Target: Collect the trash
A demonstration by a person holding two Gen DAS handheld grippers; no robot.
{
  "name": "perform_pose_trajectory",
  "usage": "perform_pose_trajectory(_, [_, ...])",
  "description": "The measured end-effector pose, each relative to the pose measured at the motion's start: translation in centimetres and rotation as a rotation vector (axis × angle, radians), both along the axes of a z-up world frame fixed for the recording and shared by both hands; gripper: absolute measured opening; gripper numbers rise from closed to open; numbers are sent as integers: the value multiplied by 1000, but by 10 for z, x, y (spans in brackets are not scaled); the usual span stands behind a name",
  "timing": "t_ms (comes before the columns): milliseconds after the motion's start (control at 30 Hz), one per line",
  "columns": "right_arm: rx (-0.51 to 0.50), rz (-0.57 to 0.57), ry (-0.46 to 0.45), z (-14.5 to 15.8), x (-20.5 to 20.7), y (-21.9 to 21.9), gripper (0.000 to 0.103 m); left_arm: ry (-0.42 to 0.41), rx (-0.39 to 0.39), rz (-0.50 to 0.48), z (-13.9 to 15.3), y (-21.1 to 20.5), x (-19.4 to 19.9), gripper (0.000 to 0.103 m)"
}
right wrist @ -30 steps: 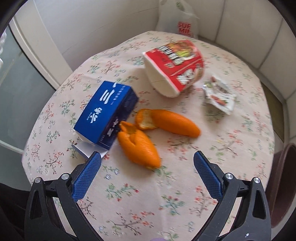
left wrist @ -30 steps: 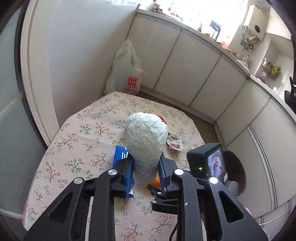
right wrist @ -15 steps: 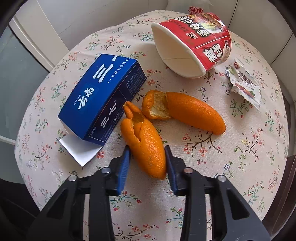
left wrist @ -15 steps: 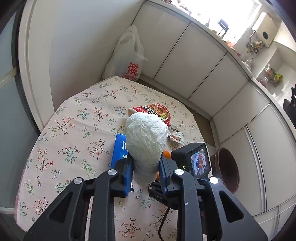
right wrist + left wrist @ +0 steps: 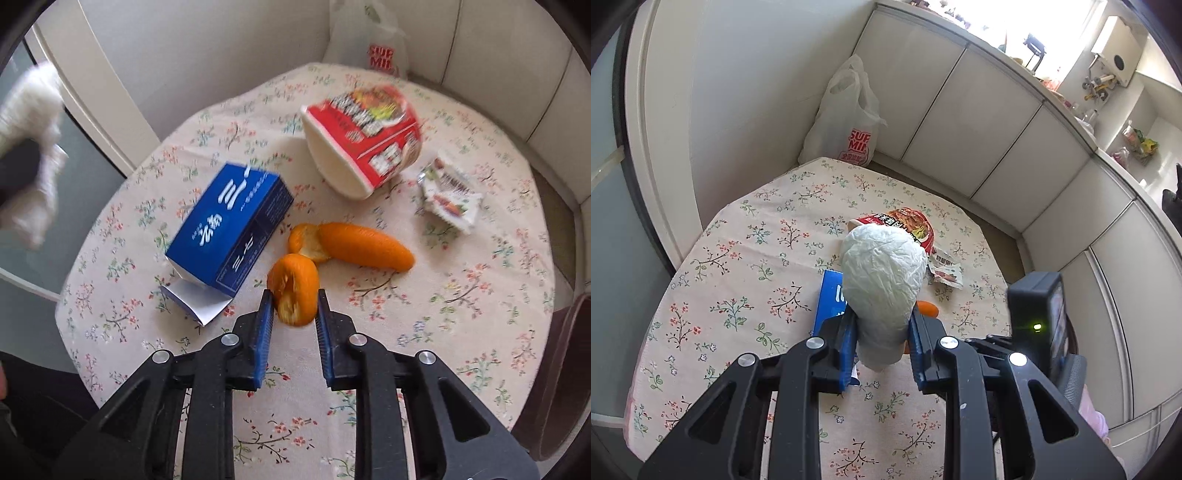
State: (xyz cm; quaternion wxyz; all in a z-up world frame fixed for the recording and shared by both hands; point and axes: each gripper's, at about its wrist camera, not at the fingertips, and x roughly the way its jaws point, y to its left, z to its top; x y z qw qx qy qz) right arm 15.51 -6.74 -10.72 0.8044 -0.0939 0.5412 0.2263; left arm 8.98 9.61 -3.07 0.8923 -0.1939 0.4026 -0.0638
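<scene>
My left gripper (image 5: pixel 882 332) is shut on a crumpled white paper ball (image 5: pixel 882 280) and holds it above the floral table (image 5: pixel 746 258). My right gripper (image 5: pixel 294 314) is shut on an orange peel (image 5: pixel 295 286), lifted off the cloth. A second orange peel (image 5: pixel 365 247), a blue carton (image 5: pixel 231 225), a tipped red noodle cup (image 5: pixel 365 136) and a torn sachet (image 5: pixel 448 192) lie on the table. The paper ball shows blurred at the left edge of the right wrist view (image 5: pixel 33 147).
A white shopping bag (image 5: pixel 846 122) stands on the floor beyond the table's far edge, against white cabinets (image 5: pixel 979 122). A dark brown round bin (image 5: pixel 561 373) sits off the table's right side. The right gripper's camera block (image 5: pixel 1034 314) is beside my left fingers.
My right gripper closed on the near orange peel and lifted it off the cloth. My left gripper rose higher with the paper ball.
</scene>
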Motion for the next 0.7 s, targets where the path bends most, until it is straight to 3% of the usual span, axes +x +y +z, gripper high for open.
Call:
perform_pose_trajectory(333, [93,-195,-195,75,-6,-80,21,28,7,-11,-10,-17,8,25])
perform_pose_trajectory(700, [64,-585,-473,134,-17,-230,20,42,47,-64,-21,-52,15,25])
